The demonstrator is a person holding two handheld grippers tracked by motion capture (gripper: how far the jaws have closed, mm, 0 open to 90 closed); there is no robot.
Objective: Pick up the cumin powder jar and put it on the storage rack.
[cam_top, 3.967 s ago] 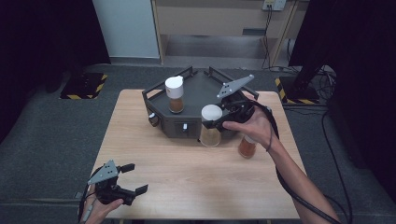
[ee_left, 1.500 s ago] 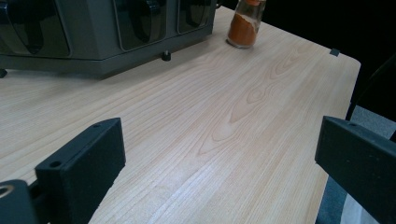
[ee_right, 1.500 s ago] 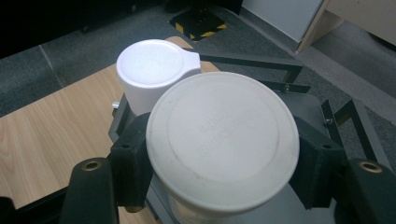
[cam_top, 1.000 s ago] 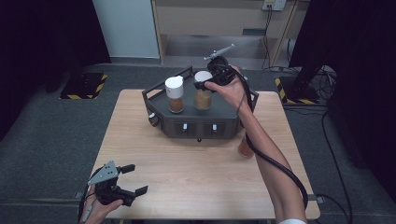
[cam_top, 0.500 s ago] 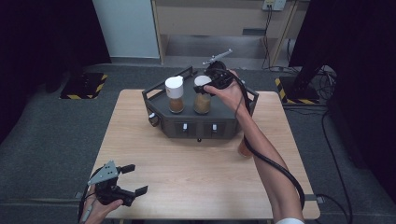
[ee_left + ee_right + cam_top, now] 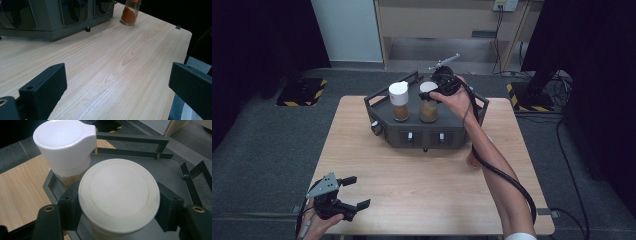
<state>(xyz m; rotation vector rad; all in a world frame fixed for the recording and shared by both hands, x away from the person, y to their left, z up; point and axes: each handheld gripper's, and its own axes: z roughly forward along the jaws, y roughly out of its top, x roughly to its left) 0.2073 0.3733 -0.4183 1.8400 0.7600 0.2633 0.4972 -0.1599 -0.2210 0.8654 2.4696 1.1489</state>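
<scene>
A dark grey rack (image 6: 427,132) stands at the back middle of the wooden table. Two white-capped spice jars stand on it side by side: the left jar (image 6: 399,101) and the right jar (image 6: 428,105). My right gripper (image 6: 435,90) is shut on the right jar's round white cap (image 6: 118,191), its black jaws pressing both sides. The left jar's cap (image 6: 65,145) sits close behind it in the right gripper view. My left gripper (image 6: 354,192) rests open near the table's front left corner, nothing between its jaws. An orange spice jar (image 6: 130,12) stands on the table right of the rack.
The rack has a thin rail (image 6: 130,138) around its top and knobs on its front face (image 6: 410,136). The orange jar (image 6: 473,159) sits partly behind the right forearm. A cable (image 6: 507,180) trails along that arm. Bare tabletop (image 6: 120,62) lies ahead of the left gripper.
The right gripper carried the white-capped jar from the table in front of the rack up onto the rack, beside the other jar. The left gripper stayed put.
</scene>
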